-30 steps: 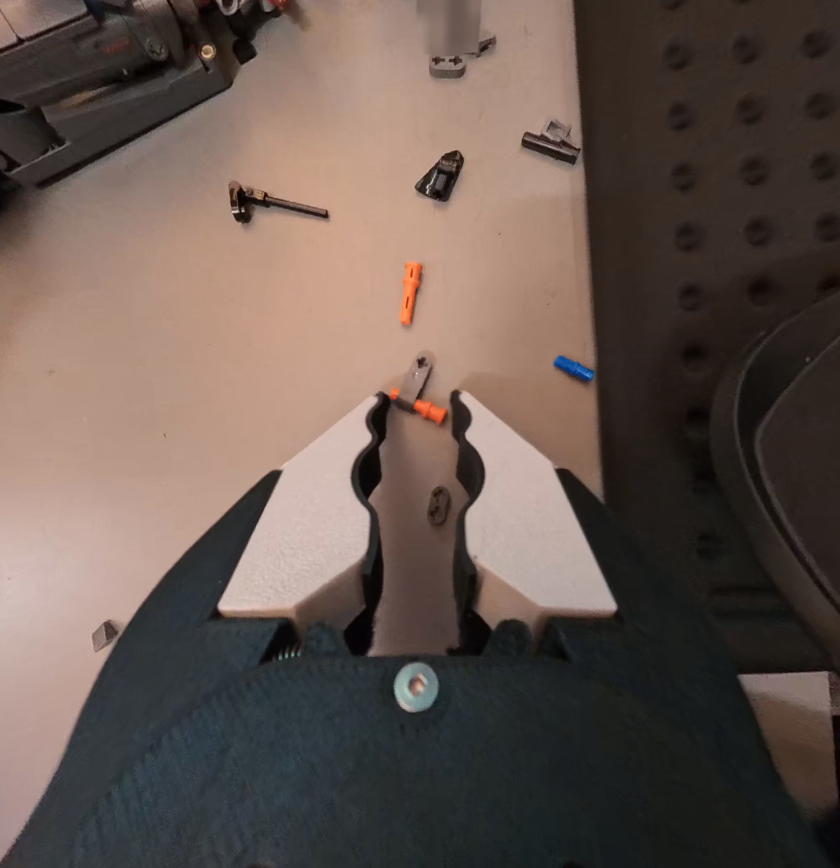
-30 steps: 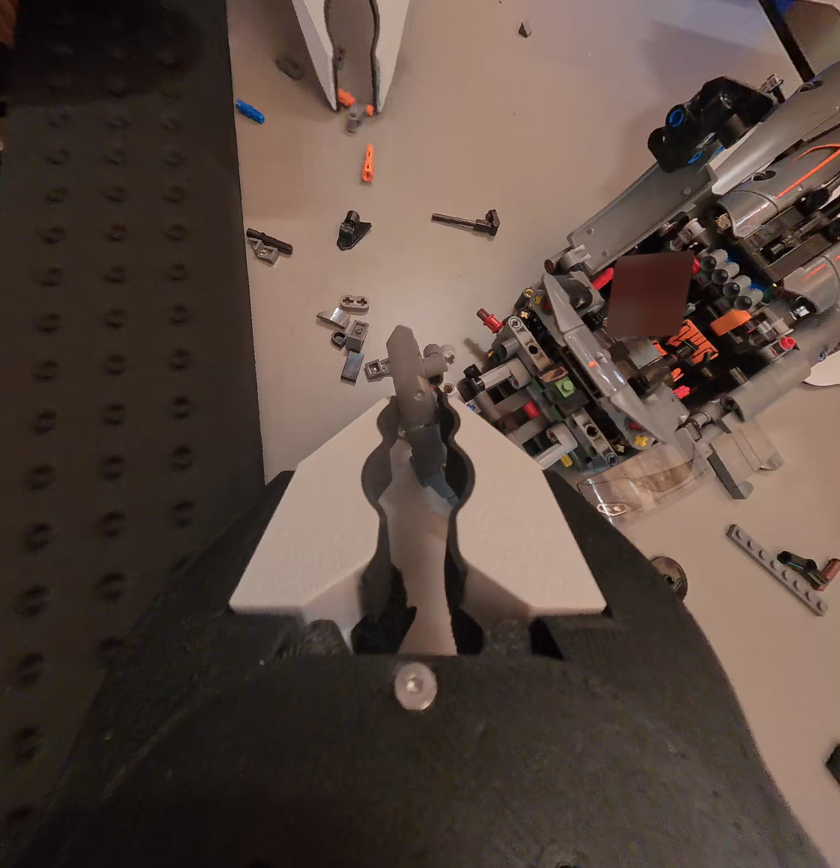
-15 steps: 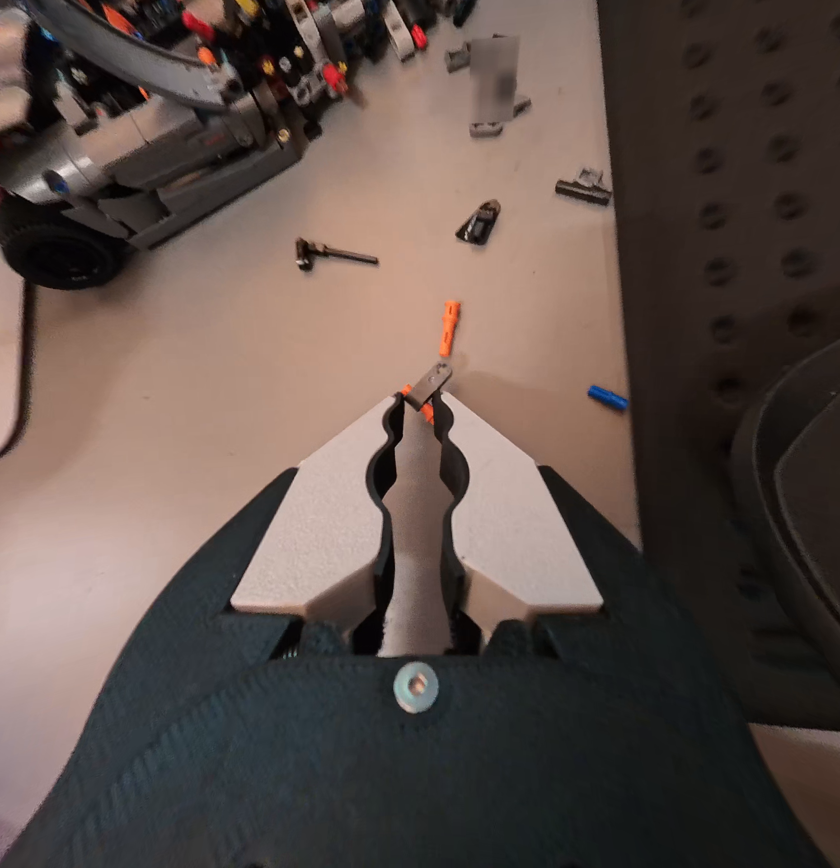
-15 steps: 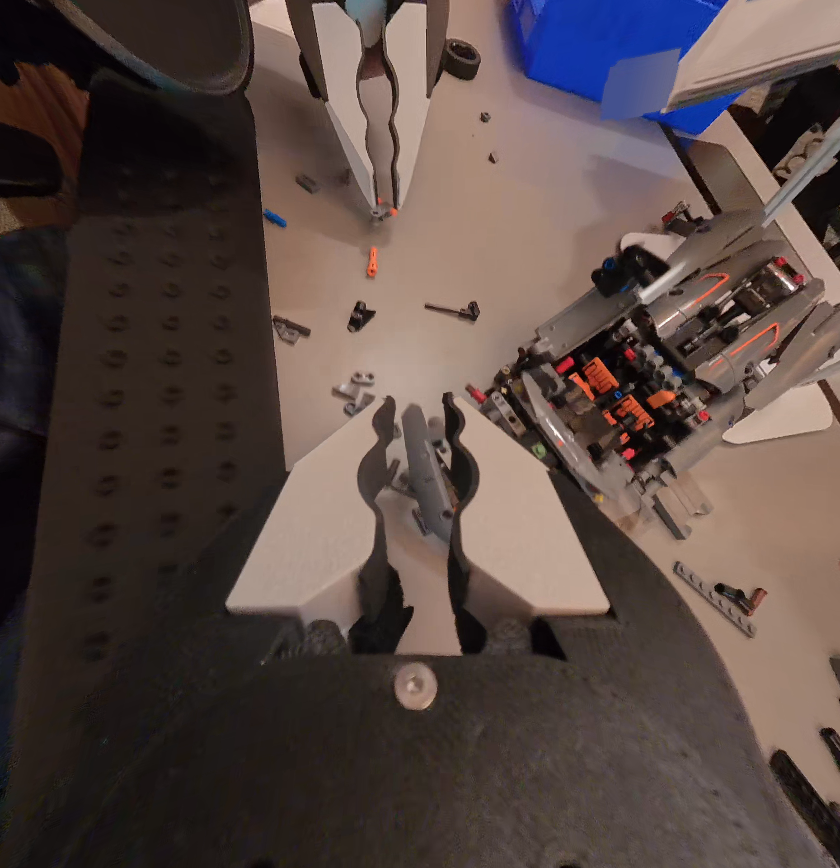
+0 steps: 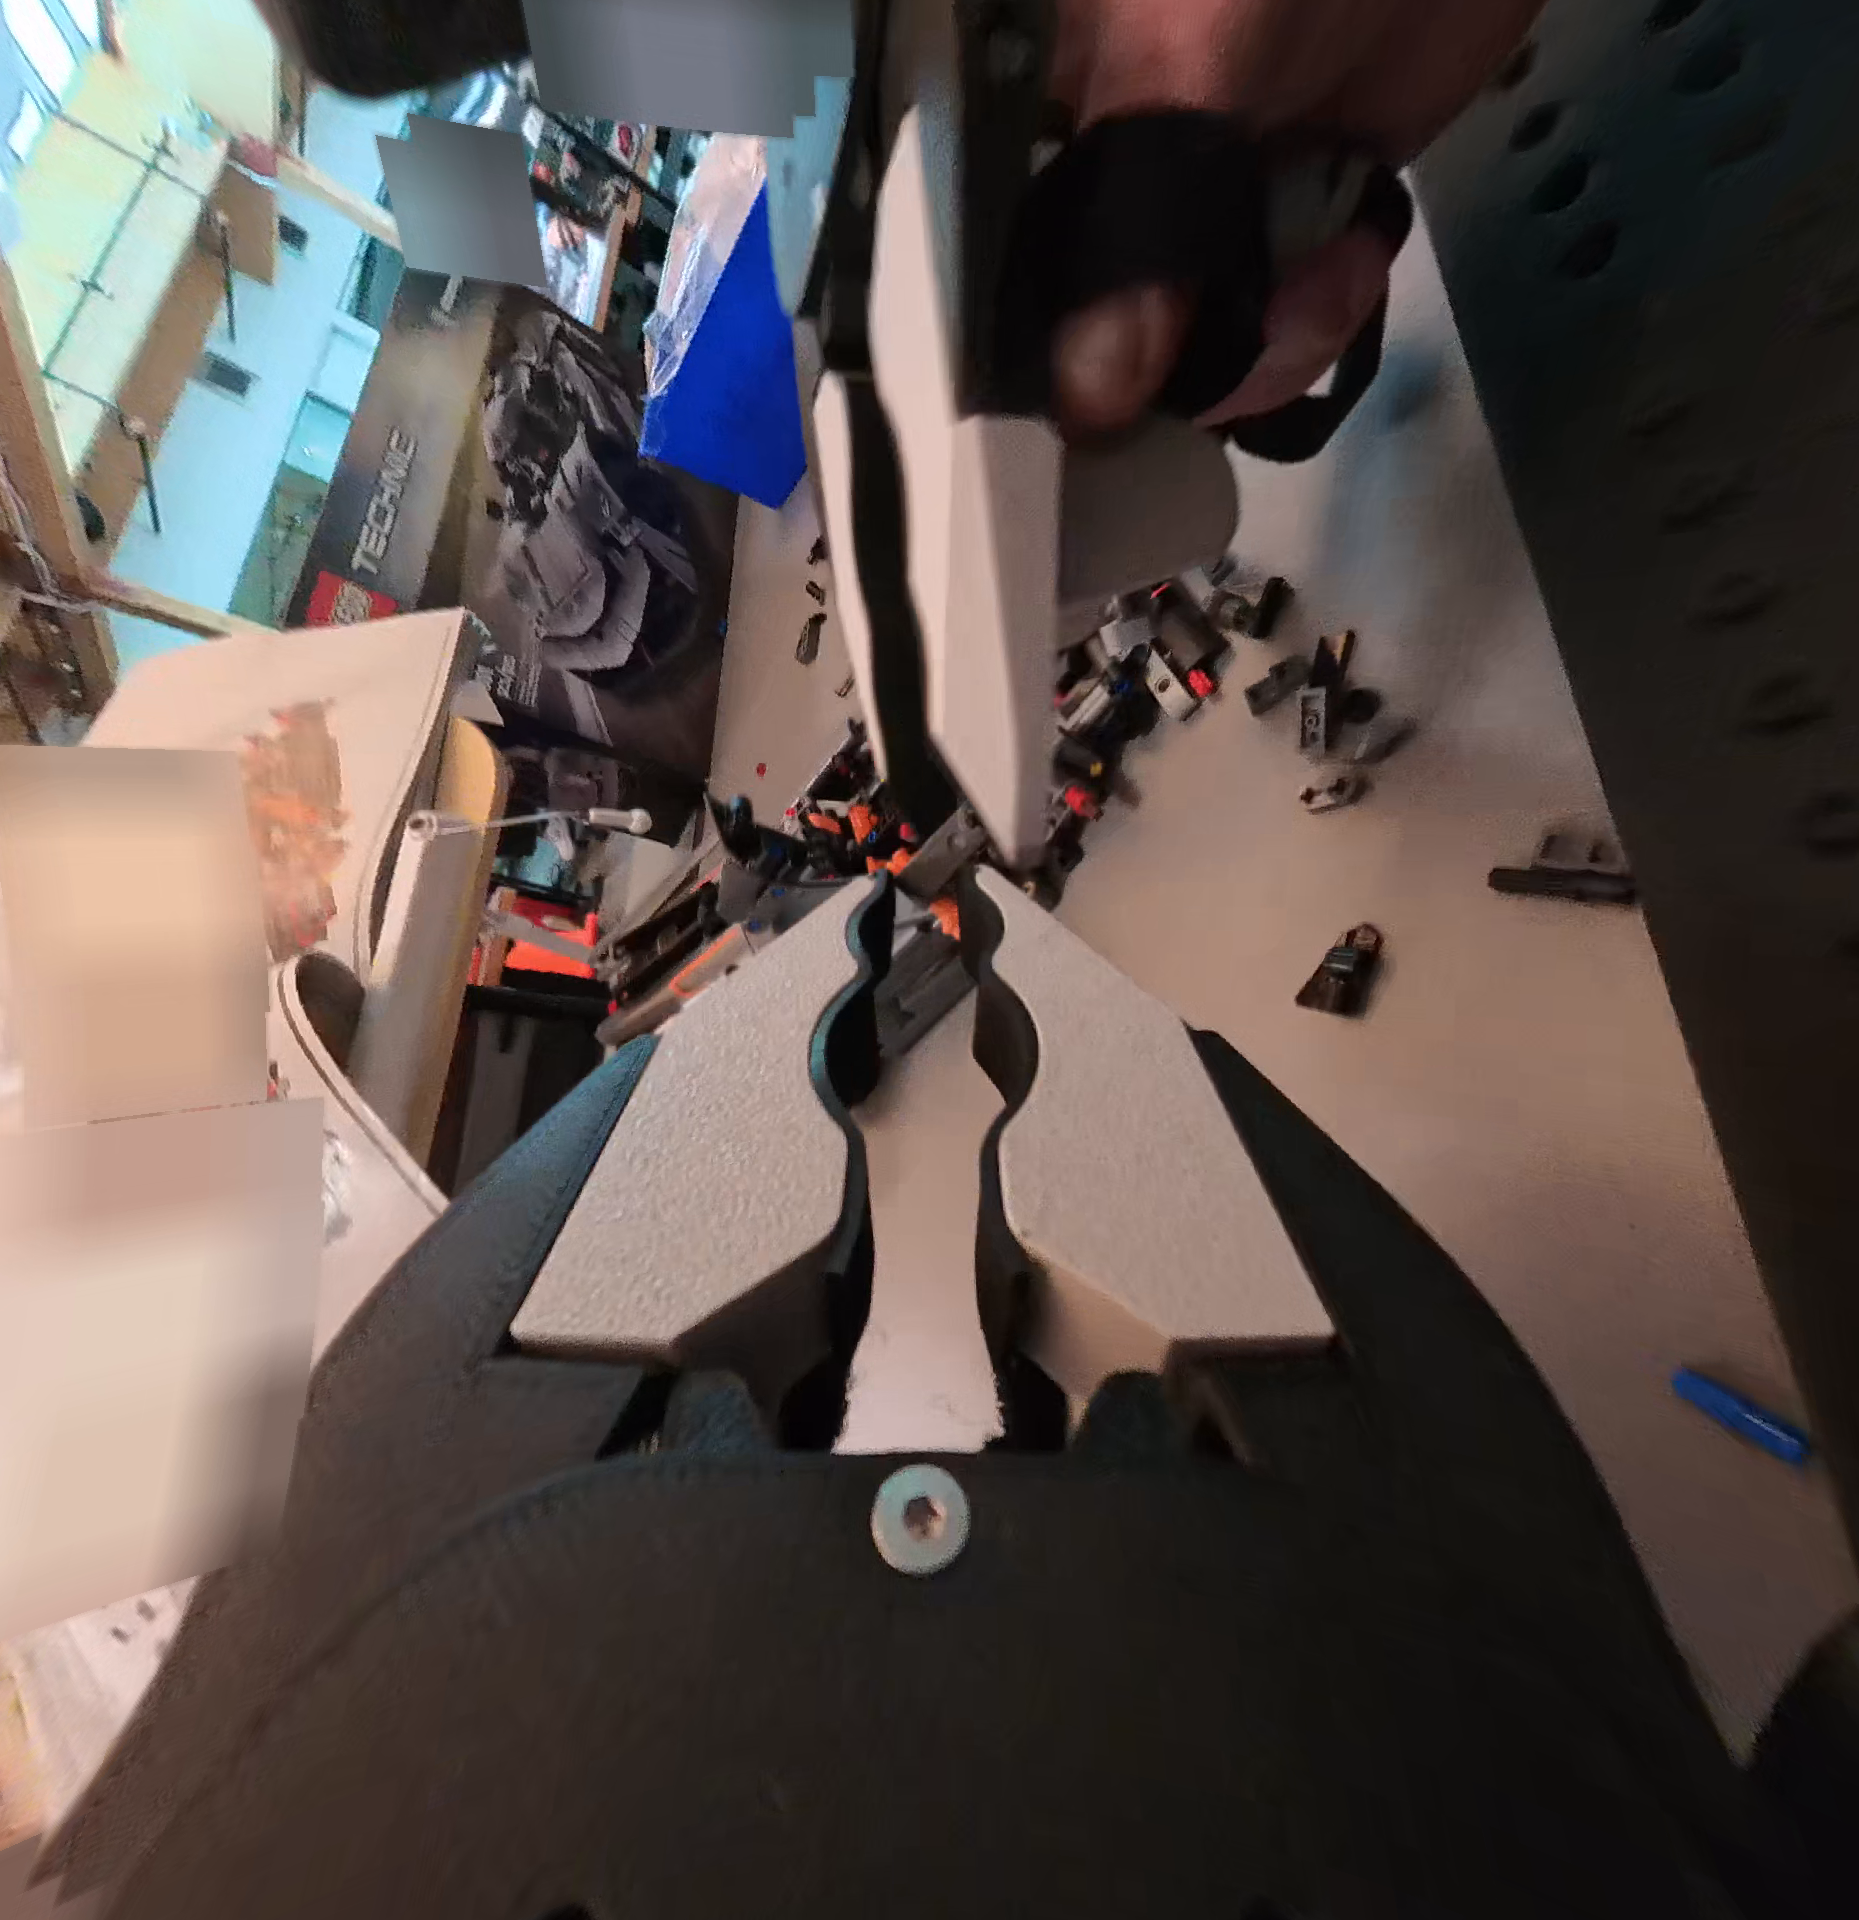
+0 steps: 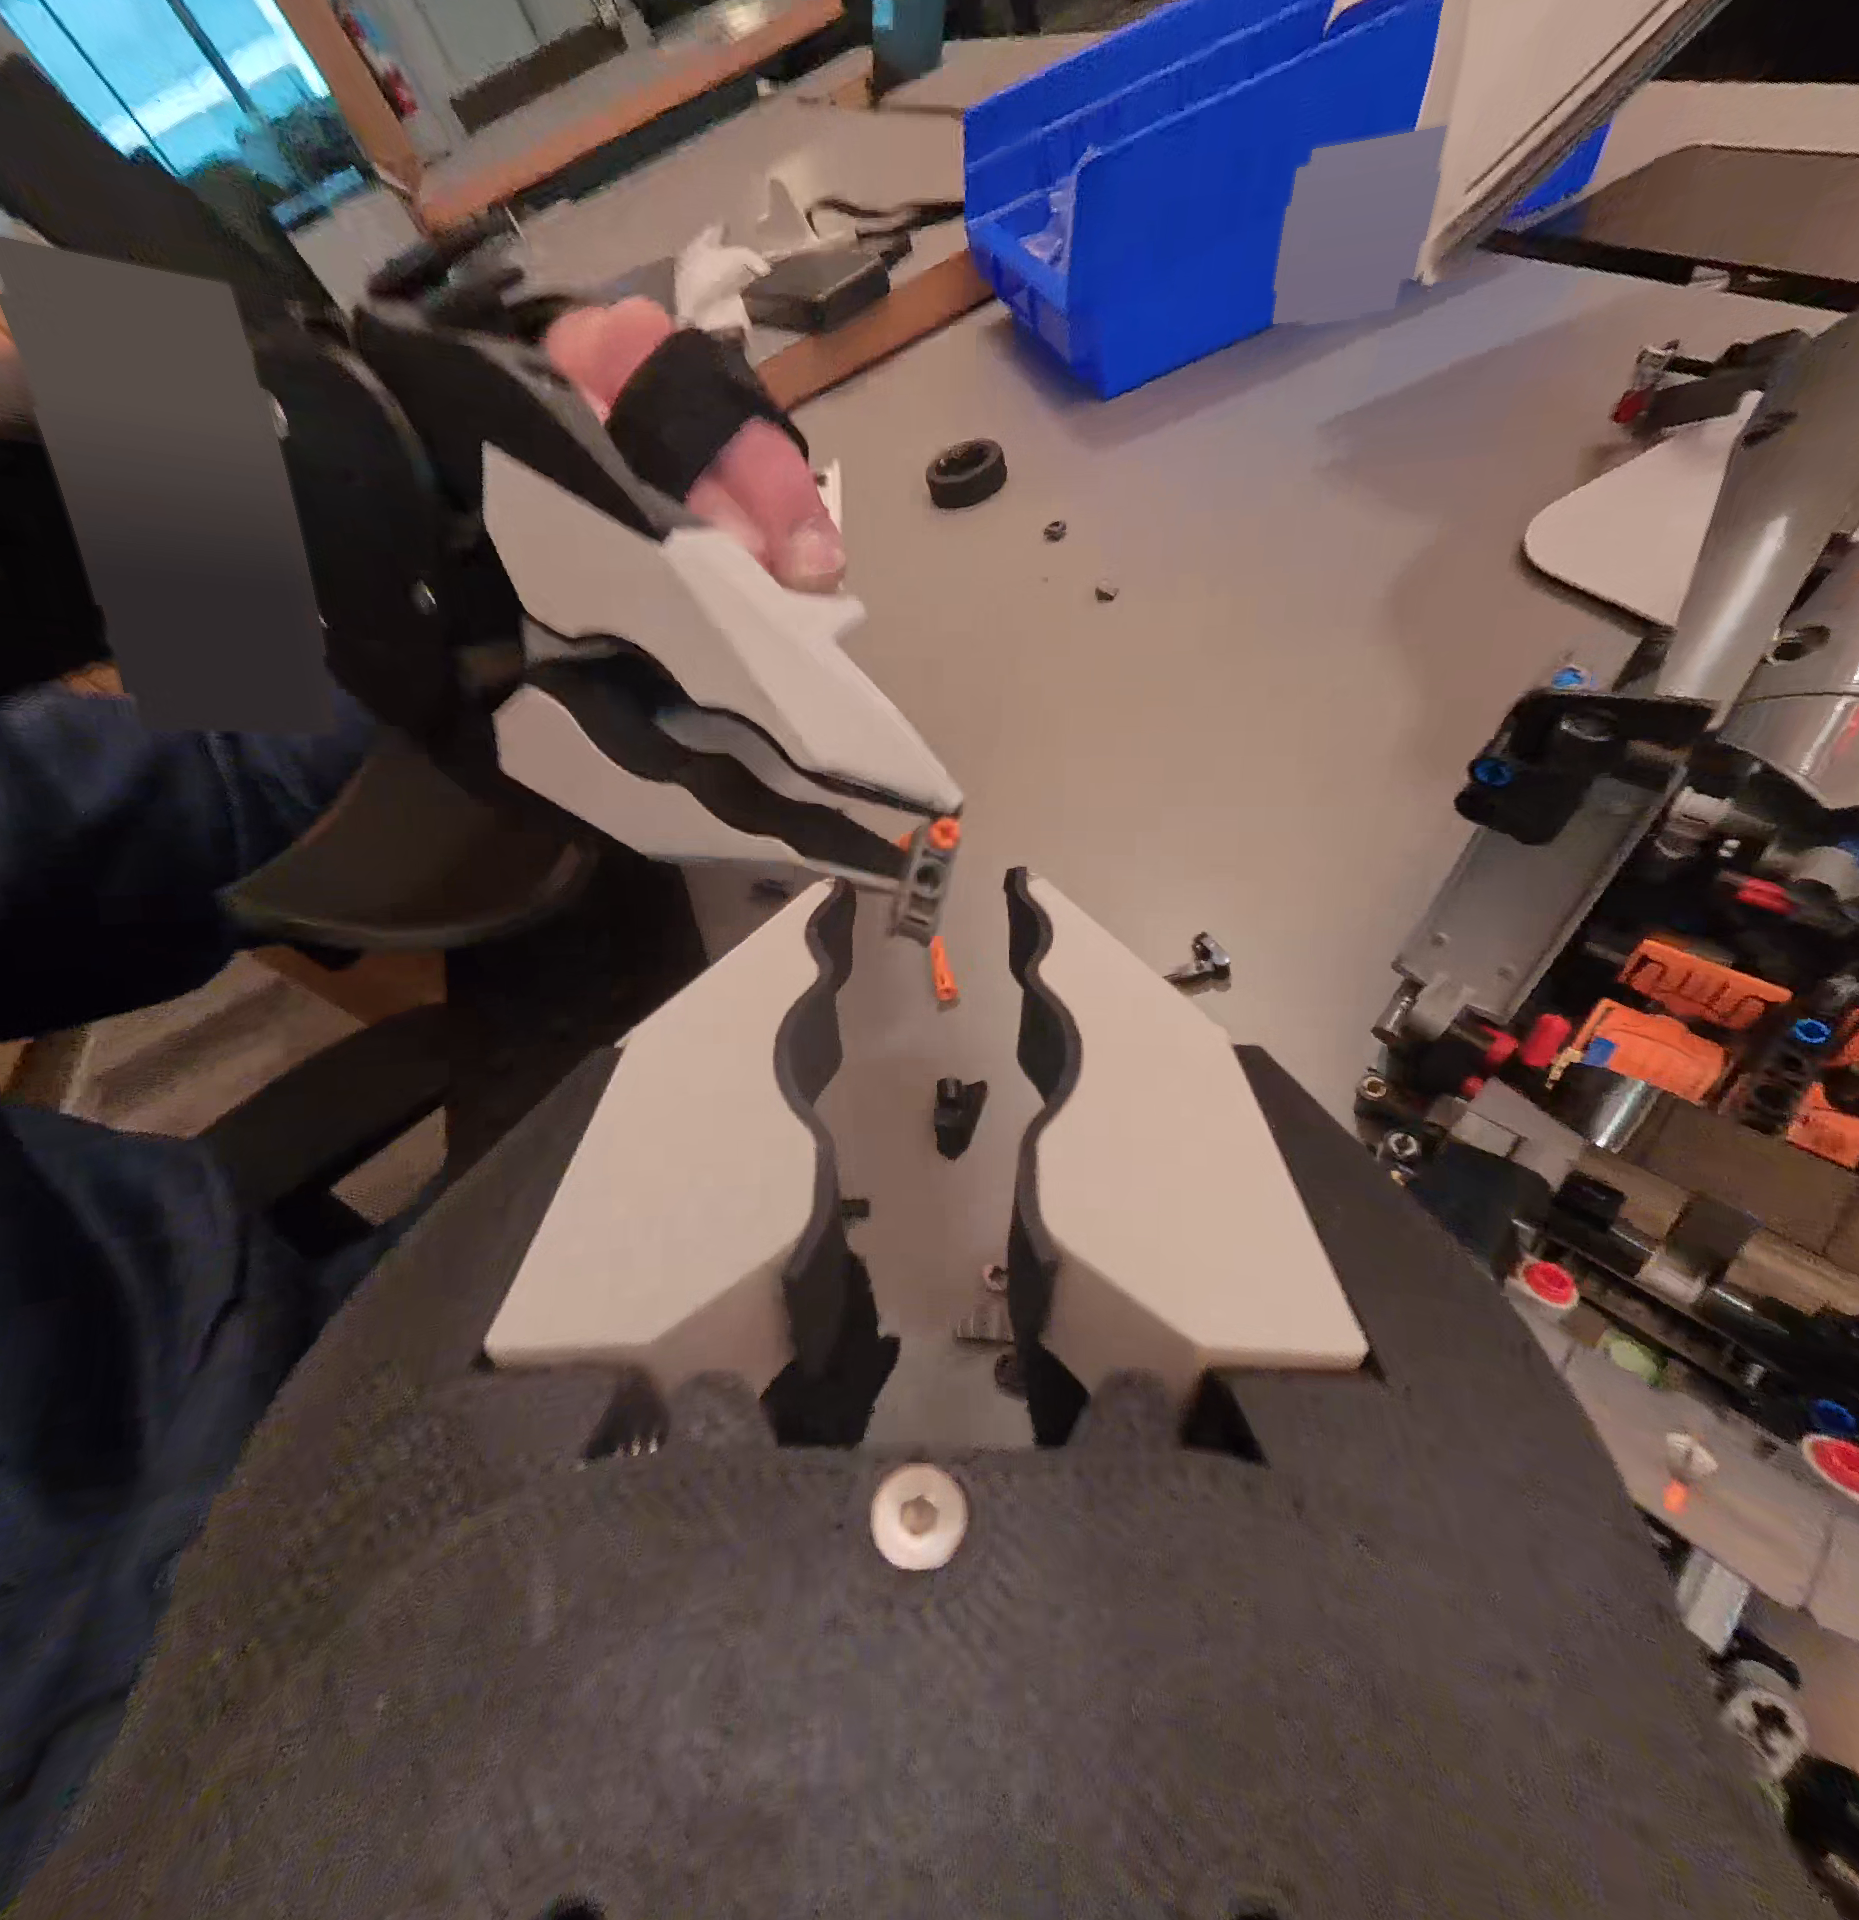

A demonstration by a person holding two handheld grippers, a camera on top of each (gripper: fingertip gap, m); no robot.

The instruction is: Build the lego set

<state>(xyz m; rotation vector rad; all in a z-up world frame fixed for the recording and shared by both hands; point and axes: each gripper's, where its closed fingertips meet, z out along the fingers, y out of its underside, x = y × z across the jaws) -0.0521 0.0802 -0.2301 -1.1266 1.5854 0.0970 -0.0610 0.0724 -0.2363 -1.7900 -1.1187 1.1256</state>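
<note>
A small grey plastic Lego connector with an orange pin through it (image 6: 927,883) is pinched at the very tips of the left gripper (image 6: 930,831), raised above the grey table (image 6: 1268,727) and hung just ahead of the right gripper (image 6: 920,899), whose jaws are spread wide and hold nothing. The connector's long axis is seen running roughly upright, pin end uppermost, in line with the gap between the right fingertips, so the right gripper is judged the nearer to receive it. The half-built grey and orange Lego vehicle (image 6: 1673,1039) lies to the right.
</note>
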